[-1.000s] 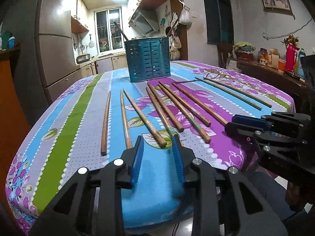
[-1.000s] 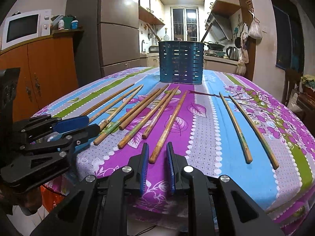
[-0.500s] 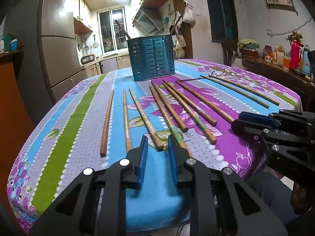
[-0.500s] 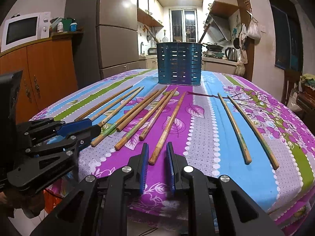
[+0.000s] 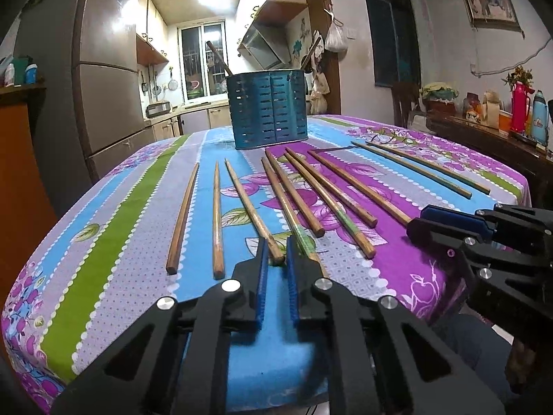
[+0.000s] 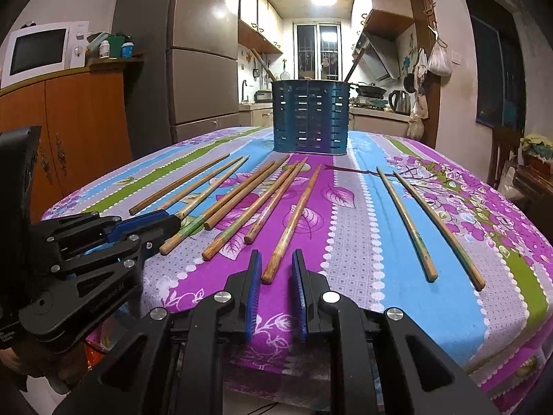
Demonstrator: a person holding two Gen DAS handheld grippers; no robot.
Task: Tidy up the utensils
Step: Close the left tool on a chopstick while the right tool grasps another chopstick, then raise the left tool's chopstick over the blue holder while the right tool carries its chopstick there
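Note:
Several wooden chopsticks lie side by side on the flowered tablecloth [image 5: 114, 228], pointing toward a blue slotted utensil holder [image 5: 269, 110] at the far side; the holder also shows in the right wrist view [image 6: 310, 117]. My left gripper [image 5: 275, 245] is slightly open, its tips on either side of the near end of one chopstick [image 5: 252, 207], not closed on it. My right gripper [image 6: 275, 259] is slightly open around the near end of another chopstick [image 6: 293, 221]. Each gripper shows in the other's view: the right one [image 5: 449, 221], the left one [image 6: 145, 221].
Two darker chopsticks [image 6: 404, 221] lie apart at the right of the table. Utensil handles stick out of the holder. A wooden cabinet with a microwave [image 6: 41, 52] stands at the left, a fridge [image 6: 204, 79] behind, a sideboard with bottles [image 5: 518, 114] at the right.
Both grippers moved forward over the table edge toward the chopstick ends. The left jaws narrowed from wider open to a small gap around one chopstick's end.

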